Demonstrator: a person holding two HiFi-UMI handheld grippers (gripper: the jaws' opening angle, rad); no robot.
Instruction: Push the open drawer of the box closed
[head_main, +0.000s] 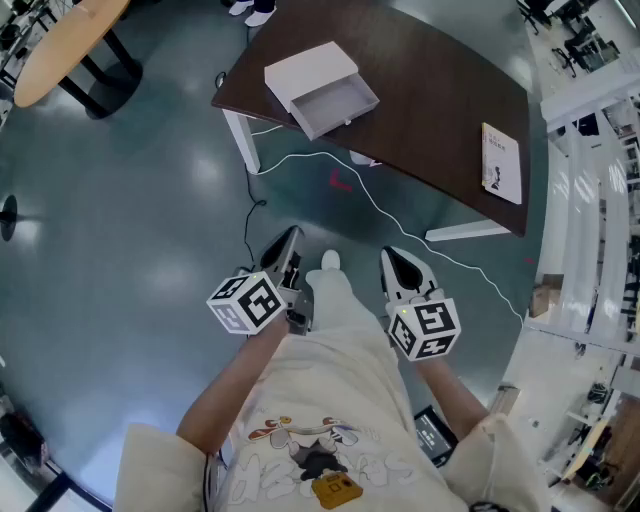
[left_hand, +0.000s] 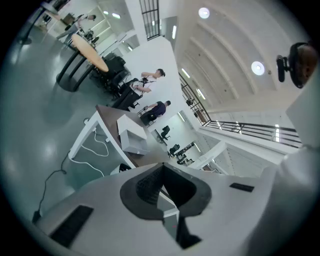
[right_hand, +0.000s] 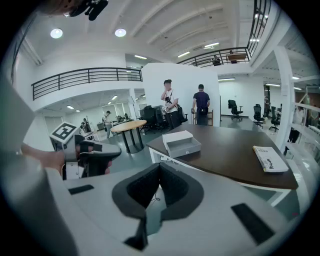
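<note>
- The white rectangular box (head_main: 310, 68) sits at the left end of the dark brown curved tabletop (head_main: 430, 90), close to the near-left corner.
- Its shallow pale grey drawer (head_main: 335, 105) is pulled out. It sticks out from the box toward the tabletop's near edge, and its front panel lies about at that edge.
- The left gripper (head_main: 283, 250) is held in front of the person's body over the grey-green floor (head_main: 150, 220), well apart from the tabletop and the box. Its dark padded jaws are together at the tips with nothing between them.
- The right gripper (head_main: 403, 268) is held beside it at about the same distance from the tabletop's near edge. Its jaws are pressed together and hold nothing.
- Neither gripper touches the box or the drawer.
- The right gripper view looks across the tabletop's near-left corner straight at the drawer's open front.
- A white printed booklet (head_main: 501, 162) lies flat near the right end of the tabletop, well apart from the box.
- A thin white cable (head_main: 400, 225) trails over the floor from under the tabletop's near edge.
- A round light wooden table (head_main: 65, 45) stands off to the left, beyond the brown tabletop's left end.
- Two standing people (right_hand: 170, 105) show behind the tabletop's far edge in the right gripper view.
</note>
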